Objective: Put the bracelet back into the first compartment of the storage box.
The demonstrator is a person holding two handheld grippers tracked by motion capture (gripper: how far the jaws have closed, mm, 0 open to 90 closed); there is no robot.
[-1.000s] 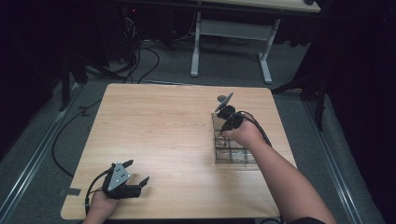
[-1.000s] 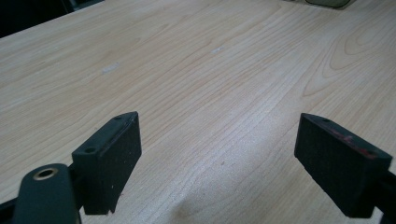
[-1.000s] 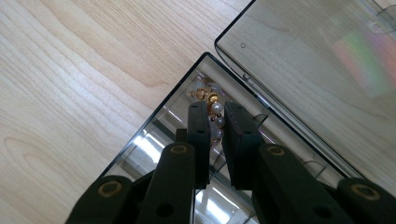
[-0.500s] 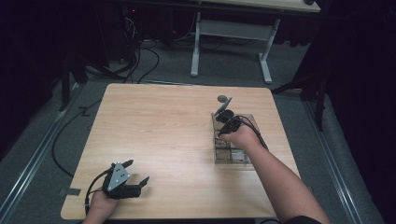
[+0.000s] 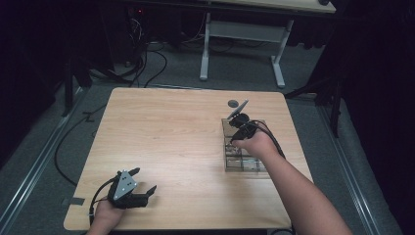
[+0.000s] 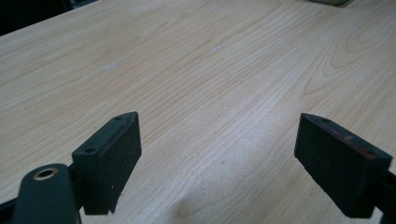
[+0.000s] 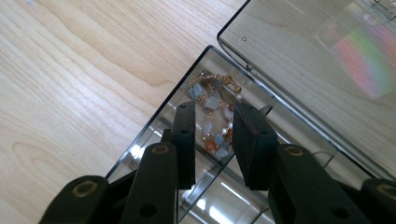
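A beaded bracelet (image 7: 211, 99) of grey, white and orange stones on a gold chain lies in a corner compartment of a clear compartment box (image 5: 244, 159) on the right side of the table. My right gripper (image 7: 214, 112) reaches down into that compartment, and its jaws stand close together with the beads between them. In the high view the right gripper (image 5: 238, 128) is over the box's far end. My left gripper (image 5: 144, 179) rests near the table's front left corner. Its jaws are wide apart with nothing between them, and the left gripper (image 6: 217, 126) faces bare wood.
The box's clear lid (image 7: 317, 60) lies open and flat beyond the compartment. A round grey grommet (image 5: 234, 103) sits in the wooden table (image 5: 166, 132) just past the box. Cables and another desk's legs stand on the floor behind.
My right gripper has come a little nearer and lower, from the box's far edge into the box. The left gripper has stayed where it was.
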